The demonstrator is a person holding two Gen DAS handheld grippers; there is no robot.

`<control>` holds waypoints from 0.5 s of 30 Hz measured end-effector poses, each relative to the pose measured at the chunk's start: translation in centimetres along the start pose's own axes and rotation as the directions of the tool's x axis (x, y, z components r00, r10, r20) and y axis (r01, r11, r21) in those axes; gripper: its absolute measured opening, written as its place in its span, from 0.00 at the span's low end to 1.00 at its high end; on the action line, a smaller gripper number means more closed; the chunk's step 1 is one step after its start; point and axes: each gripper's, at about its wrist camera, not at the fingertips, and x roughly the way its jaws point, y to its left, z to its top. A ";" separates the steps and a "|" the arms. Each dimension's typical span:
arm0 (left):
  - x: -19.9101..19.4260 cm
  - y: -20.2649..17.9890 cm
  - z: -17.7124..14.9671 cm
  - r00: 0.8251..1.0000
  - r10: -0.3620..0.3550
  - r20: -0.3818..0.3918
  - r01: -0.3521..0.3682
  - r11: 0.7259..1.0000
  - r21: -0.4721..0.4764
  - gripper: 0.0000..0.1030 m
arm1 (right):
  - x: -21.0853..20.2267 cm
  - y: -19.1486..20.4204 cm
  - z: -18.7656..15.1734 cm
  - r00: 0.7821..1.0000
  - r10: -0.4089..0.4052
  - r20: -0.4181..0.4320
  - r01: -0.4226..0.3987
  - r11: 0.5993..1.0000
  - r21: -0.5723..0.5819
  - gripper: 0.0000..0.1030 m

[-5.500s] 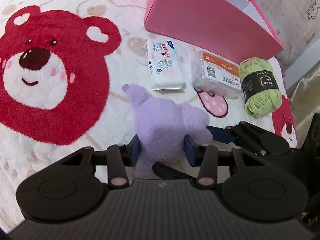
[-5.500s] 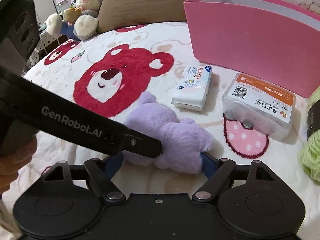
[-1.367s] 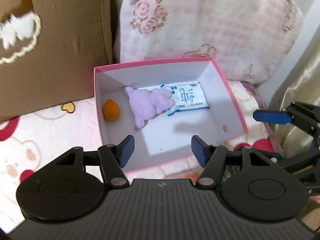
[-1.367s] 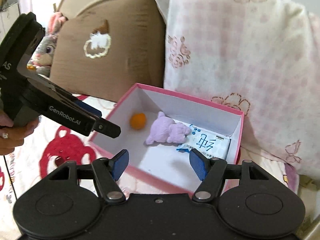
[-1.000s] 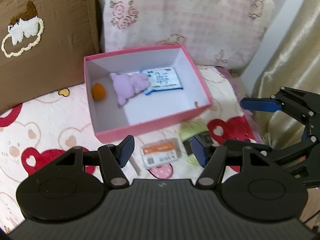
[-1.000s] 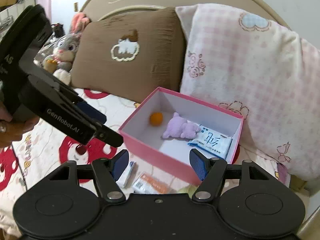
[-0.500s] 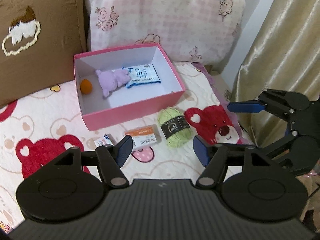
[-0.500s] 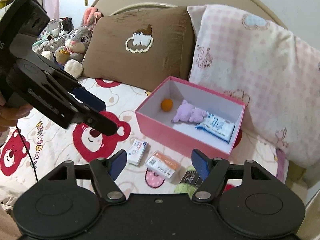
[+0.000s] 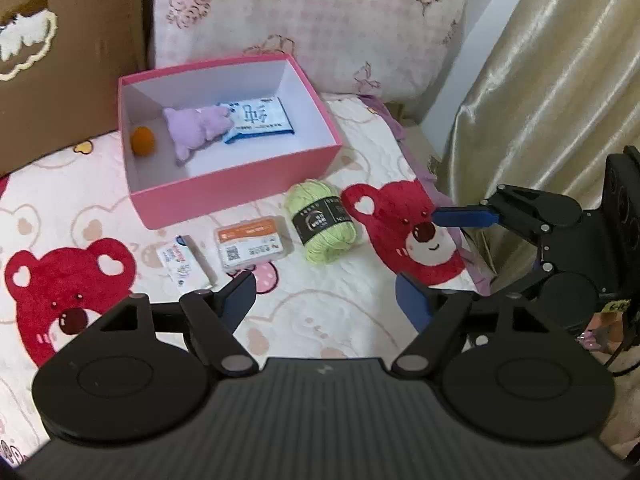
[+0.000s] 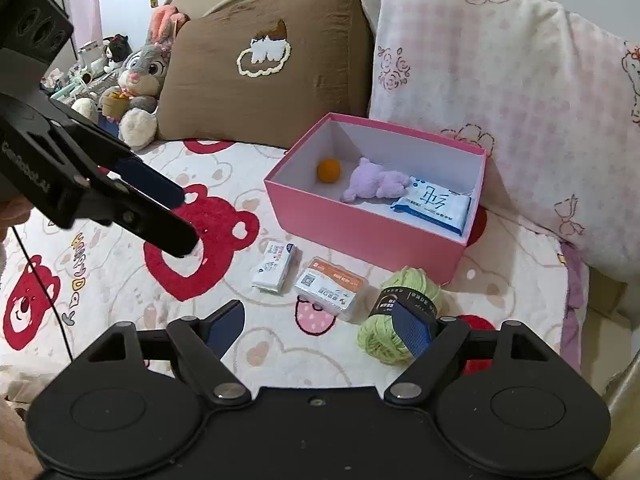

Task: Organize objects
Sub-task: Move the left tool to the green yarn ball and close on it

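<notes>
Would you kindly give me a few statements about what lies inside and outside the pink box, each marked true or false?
1. The purple plush toy lies inside the pink box. True.
2. The green yarn ball is in the box. False: it lies on the blanket in front of the box.
3. An orange ball sits in the box, left of the plush. True.
4. The left gripper is shut on the clear box with the orange label. False: its jaws are open and empty.
5. The blue-and-white packet lies outside the box. False: it is inside.

Matt pink cardboard box [image 9: 240,184], inside it fuzzy purple plush [image 9: 196,128], before it fibrous green yarn [image 9: 324,224], fleecy blanket [image 9: 320,304] beneath.
</notes>
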 end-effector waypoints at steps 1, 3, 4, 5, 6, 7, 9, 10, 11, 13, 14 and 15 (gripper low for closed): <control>0.4 0.0 0.0 1.000 -0.007 -0.003 0.007 1.000 -0.005 0.74 | 0.1 0.0 -0.1 1.000 0.004 0.000 -0.004 1.000 -0.001 0.83; 1.4 -0.1 -0.1 1.000 -0.009 -0.005 0.009 1.000 -0.004 0.75 | 0.4 0.0 -0.4 1.000 0.007 -0.001 -0.007 1.000 -0.007 0.83; 2.0 0.0 -0.2 1.000 -0.004 -0.006 0.004 1.000 -0.009 0.76 | 0.7 0.0 -0.6 1.000 0.008 -0.004 -0.008 1.000 -0.011 0.84; 2.7 0.0 -0.3 1.000 -0.002 -0.011 0.001 1.000 -0.015 0.77 | 1.1 0.0 -0.8 1.000 0.005 -0.008 -0.005 1.000 -0.012 0.84; 3.4 0.1 -0.3 1.000 -0.005 -0.024 0.005 1.000 -0.026 0.77 | 1.5 0.0 -1.0 1.000 0.001 -0.012 -0.002 1.000 -0.012 0.85; 4.0 0.3 -0.4 0.999 -0.016 -0.039 0.014 0.999 -0.040 0.78 | 1.9 -0.1 -1.2 1.000 -0.001 -0.015 0.000 1.000 -0.014 0.85; 5.2 0.9 -0.6 0.997 -0.051 -0.059 0.046 0.995 -0.087 0.80 | 2.8 0.0 -1.7 1.000 -0.022 -0.014 0.022 0.999 -0.030 0.85; 5.7 1.2 -0.7 0.996 -0.059 -0.061 0.052 0.993 -0.108 0.83 | 3.1 0.0 -1.9 0.999 -0.035 -0.013 0.035 0.999 -0.039 0.85; 6.1 1.4 -0.8 0.997 -0.058 -0.059 0.050 0.991 -0.121 0.86 | 3.6 -0.1 -2.1 0.999 -0.045 -0.013 0.045 0.998 -0.045 0.85; 7.0 1.6 -0.9 0.997 -0.045 -0.056 0.038 0.991 -0.130 0.90 | 4.4 -0.5 -2.4 0.999 -0.037 -0.026 0.036 0.999 -0.038 0.85; 7.4 1.7 -0.9 0.998 -0.038 -0.056 0.031 0.991 -0.133 0.90 | 4.9 -0.9 -2.6 0.999 -0.009 -0.043 0.009 1.000 -0.015 0.85; 7.8 1.8 -0.9 0.998 -0.033 -0.056 0.025 0.990 -0.137 0.91 | 5.3 -1.3 -2.7 0.999 0.011 -0.054 -0.011 1.000 0.009 0.85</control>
